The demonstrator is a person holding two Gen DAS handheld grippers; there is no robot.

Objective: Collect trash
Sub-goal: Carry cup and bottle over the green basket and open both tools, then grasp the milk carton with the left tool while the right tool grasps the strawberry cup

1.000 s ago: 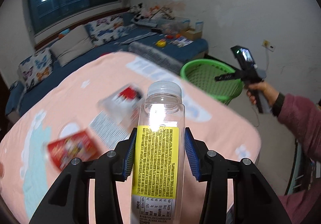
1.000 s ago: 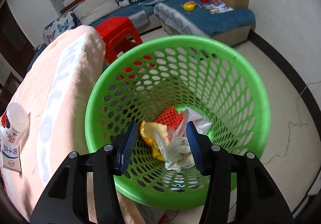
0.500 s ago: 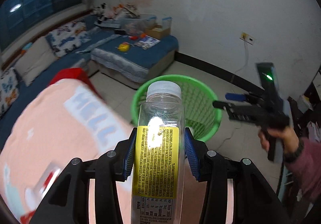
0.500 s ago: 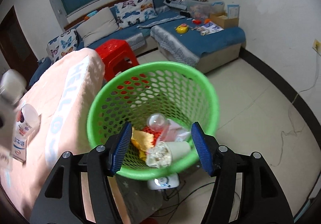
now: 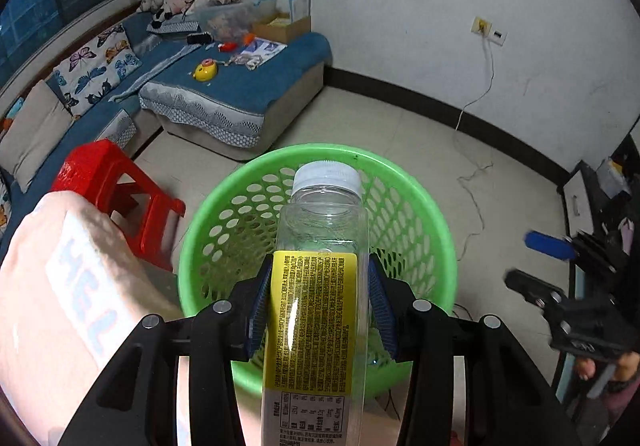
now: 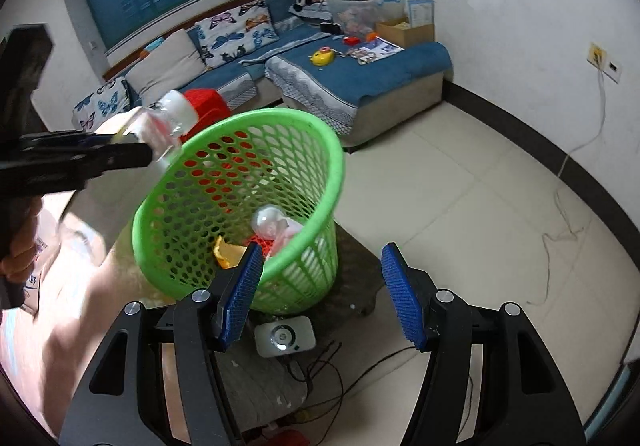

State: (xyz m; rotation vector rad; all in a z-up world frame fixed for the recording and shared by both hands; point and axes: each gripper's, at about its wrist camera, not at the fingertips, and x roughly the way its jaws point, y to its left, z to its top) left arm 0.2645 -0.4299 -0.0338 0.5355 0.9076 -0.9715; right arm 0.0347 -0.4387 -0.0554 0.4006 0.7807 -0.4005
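Your left tongs [image 5: 320, 302] grip the empty bottle [image 5: 320, 286] above the green basket [image 5: 424, 206]'s near rim, right tongs [image 6: 322, 294] wide apart and empty; next, carry it over the opening and release.

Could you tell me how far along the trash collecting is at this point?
Done: several scraps already lie in the green basket, including a clear cup and an orange scrap. In hand: the left gripper is shut on an empty bottle at the basket's rim, not yet dropped. The right gripper is open and empty. Left: release the bottle; whether trash remains on the pink bed cover cannot be told.
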